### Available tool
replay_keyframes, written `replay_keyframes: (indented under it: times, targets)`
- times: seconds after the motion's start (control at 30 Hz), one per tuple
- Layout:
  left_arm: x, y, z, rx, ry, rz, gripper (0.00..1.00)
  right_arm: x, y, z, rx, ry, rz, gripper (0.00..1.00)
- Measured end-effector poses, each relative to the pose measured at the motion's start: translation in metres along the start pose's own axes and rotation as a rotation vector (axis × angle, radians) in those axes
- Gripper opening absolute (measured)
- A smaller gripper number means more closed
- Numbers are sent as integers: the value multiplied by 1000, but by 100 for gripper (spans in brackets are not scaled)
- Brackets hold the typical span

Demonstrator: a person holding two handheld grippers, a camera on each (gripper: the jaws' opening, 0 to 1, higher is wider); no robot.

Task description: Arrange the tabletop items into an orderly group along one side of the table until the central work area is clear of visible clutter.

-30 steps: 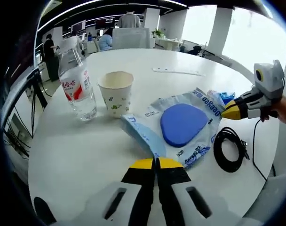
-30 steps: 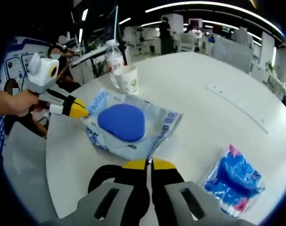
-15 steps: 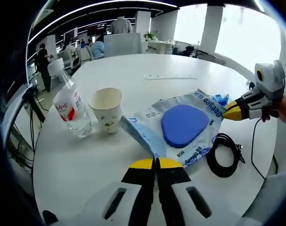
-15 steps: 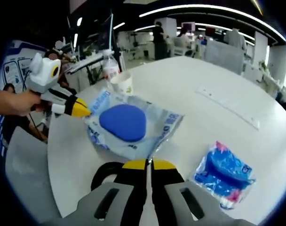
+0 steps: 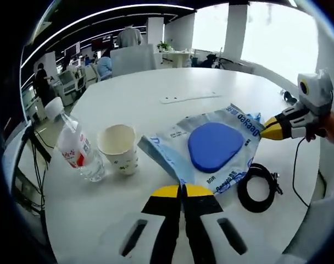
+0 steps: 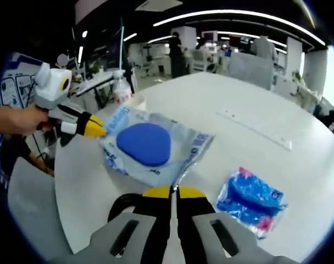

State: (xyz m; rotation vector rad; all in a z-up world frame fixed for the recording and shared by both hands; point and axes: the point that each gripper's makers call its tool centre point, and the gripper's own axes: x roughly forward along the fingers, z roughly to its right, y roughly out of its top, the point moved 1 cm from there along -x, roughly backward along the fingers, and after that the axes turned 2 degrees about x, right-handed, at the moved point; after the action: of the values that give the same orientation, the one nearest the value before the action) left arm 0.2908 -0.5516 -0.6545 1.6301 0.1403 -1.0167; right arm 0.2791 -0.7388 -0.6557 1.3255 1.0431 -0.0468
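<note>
We grip the blue pad package [image 5: 213,148] at two opposite edges: left gripper [image 5: 182,191] clenched on its near edge, right gripper [image 6: 173,192] likewise. It stretches ahead between both tips. We should carry it level, clear of the paper cup [image 5: 119,149].

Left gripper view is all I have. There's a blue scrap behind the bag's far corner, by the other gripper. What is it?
Observer: In the right gripper view it's a blue and pink packet. It lies flat on the table, apart from the bag.
Operator: Is the right gripper actually on the bag?
Observer: Yes. From its own camera, the jaws look closed on the bag's near edge.
</note>
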Motion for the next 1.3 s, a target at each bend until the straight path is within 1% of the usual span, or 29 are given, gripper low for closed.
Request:
replay_keyframes:
  times: [0.37, 0.57, 0.9, 1.1, 1.3]
  targets:
    - [9, 9, 1, 60, -28, -9, 0, -2, -7, 3, 41, -33, 11, 0]
    - [17, 13, 2, 78, -42, -10, 0, -2, -11, 7, 61, -49, 9, 0]
    - [27, 13, 0, 91, -59, -15, 0, 3, -16, 11, 81, -61, 2, 0]
    - [35, 10, -3, 95, -59, -21, 0, 8, -17, 13, 80, -64, -5, 0]
    - [45, 6, -4, 84, -55, -34, 0, 18, -23, 18, 97, -64, -15, 0]
